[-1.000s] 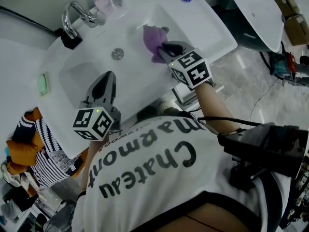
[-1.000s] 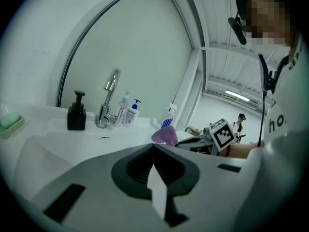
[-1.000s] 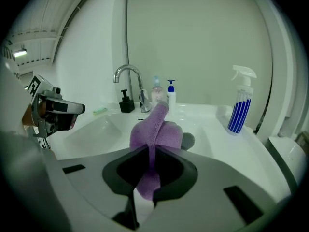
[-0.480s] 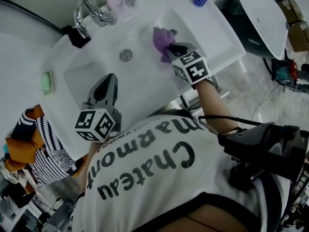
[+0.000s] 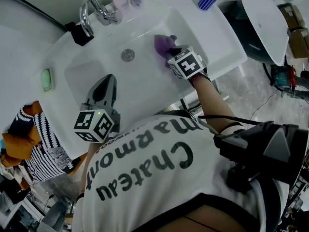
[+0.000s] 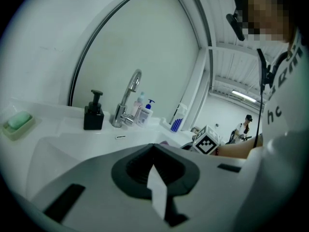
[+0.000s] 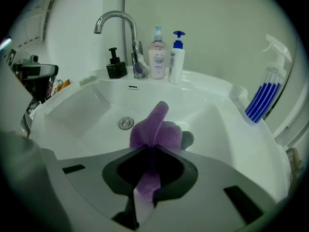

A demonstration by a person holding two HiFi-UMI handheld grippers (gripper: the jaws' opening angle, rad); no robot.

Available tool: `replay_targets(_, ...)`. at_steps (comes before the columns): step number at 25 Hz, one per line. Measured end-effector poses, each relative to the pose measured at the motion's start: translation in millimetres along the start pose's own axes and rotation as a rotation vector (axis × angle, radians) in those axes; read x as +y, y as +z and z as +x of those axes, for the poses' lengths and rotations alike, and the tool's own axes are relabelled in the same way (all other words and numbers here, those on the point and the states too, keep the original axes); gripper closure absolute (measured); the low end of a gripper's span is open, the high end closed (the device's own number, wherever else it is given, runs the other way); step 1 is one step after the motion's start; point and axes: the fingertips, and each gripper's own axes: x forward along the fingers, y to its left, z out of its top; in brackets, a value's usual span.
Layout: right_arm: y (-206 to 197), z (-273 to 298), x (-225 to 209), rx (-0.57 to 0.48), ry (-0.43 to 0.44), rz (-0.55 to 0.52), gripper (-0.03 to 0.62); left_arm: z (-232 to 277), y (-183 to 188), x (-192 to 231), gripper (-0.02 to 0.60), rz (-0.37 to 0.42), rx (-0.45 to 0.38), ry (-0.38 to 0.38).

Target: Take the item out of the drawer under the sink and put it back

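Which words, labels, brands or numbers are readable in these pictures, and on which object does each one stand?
"Chateau Marmont": printed on the person's white shirt, upside down in the head view.
Pink bottle: it has a label, but the print is too blurred to read.
White pump bottle: no readable print.
Marker cubes: only black and white square patterns, no letters or numbers.

Cloth (image 7: 154, 129) is placed over the basin (image 7: 87, 105), right of the drain (image 7: 126, 123); behind, the faucet (image 7: 123, 28) is flanked by dispenser (image 7: 116, 66) (left) and bottles (image 7: 158, 54) (right).
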Motion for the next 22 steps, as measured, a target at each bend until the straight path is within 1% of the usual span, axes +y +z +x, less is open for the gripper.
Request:
replay_targets(6, -8, 18, -8, 0.081, 0.015, 0.003, 0.540, -2, -4, 5, 0.572, -0.020, 0.001, 0.037)
replay_targets(16, -16, 43, -20, 0.138, 0.042, 0.008, 0.540, -3, -9, 12, 0.572, -0.041, 0.006, 0.090)
replay_targets(22, -31, 57, -27, 0.200, 0.048, 0.036, 0.539, -4, -10, 16, 0.572, -0.049, 0.008, 0.121)
